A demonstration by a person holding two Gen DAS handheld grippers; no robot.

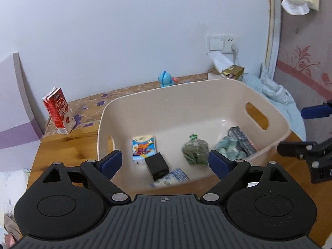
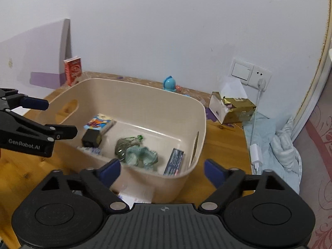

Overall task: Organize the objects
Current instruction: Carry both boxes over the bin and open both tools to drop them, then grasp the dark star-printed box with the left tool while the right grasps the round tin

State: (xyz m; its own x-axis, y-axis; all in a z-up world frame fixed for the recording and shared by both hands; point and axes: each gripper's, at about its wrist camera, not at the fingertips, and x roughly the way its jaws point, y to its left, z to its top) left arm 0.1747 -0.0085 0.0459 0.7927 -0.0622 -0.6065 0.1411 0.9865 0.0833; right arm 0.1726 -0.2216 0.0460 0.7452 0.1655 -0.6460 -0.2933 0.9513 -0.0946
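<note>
A: The beige bin (image 1: 207, 95) sits on the wooden table (image 1: 62, 145). What's in it?

B: A black box (image 1: 157, 166), a cartoon packet (image 1: 143, 146), a green bag (image 1: 195, 150), a pale-teal bag (image 2: 143, 154) and a dark flat pack (image 2: 174, 161) against the end wall.

A: And the grippers?

B: The left gripper (image 1: 164, 162) and right gripper (image 2: 161, 171) both gape wide, holding nothing.

A: Next?

B: Probably the red carton (image 1: 59, 111) beside the bin. Close on its flat sides, keep it upright, clear the rim before letting go.
</note>
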